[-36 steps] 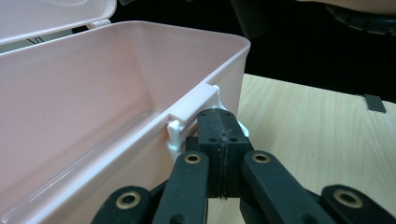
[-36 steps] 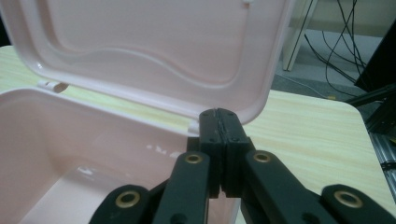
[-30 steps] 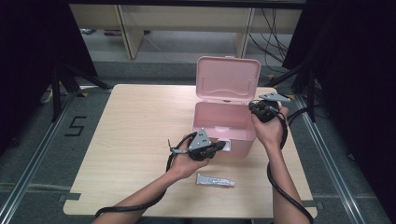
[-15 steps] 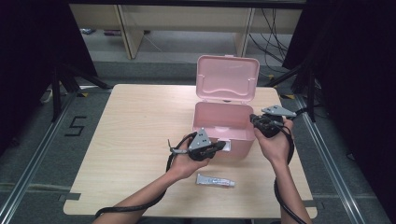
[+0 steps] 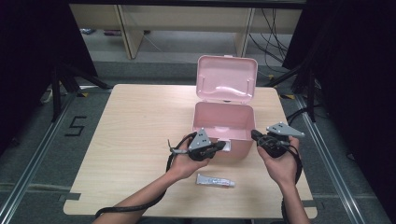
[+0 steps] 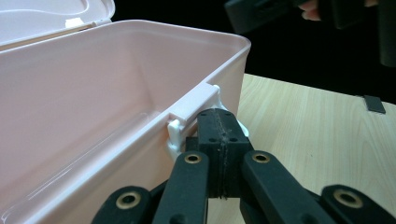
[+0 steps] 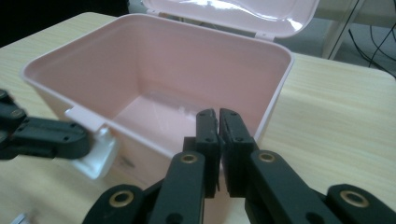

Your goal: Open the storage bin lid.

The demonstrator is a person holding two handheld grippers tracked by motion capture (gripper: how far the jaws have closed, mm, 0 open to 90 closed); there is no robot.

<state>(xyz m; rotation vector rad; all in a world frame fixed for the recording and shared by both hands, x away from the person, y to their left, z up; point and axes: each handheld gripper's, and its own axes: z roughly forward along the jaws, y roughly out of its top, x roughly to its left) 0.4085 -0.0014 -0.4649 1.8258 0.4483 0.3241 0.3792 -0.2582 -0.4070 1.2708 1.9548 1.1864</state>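
The small white squeeze tube with a red cap (image 5: 215, 180) is lying on the pale wooden surface (image 5: 130, 126), just in front of the open pink plastic box (image 5: 223, 122), its long axis running left to right. It is sitting just beside the left tongs (image 5: 220, 146), which are pinching the box's white front latch (image 6: 187, 108). The right tongs (image 5: 254, 136) are hovering empty at the box's right front corner, jaws nearly together, farther from the tube. Judging by this, a pickup would favour the right tongs, coming back towards the person.

Pink box (image 5: 223, 126) mouth open, interior bare; upright lid (image 5: 227, 78) blocks rear; tube (image 5: 215, 180) near front edge
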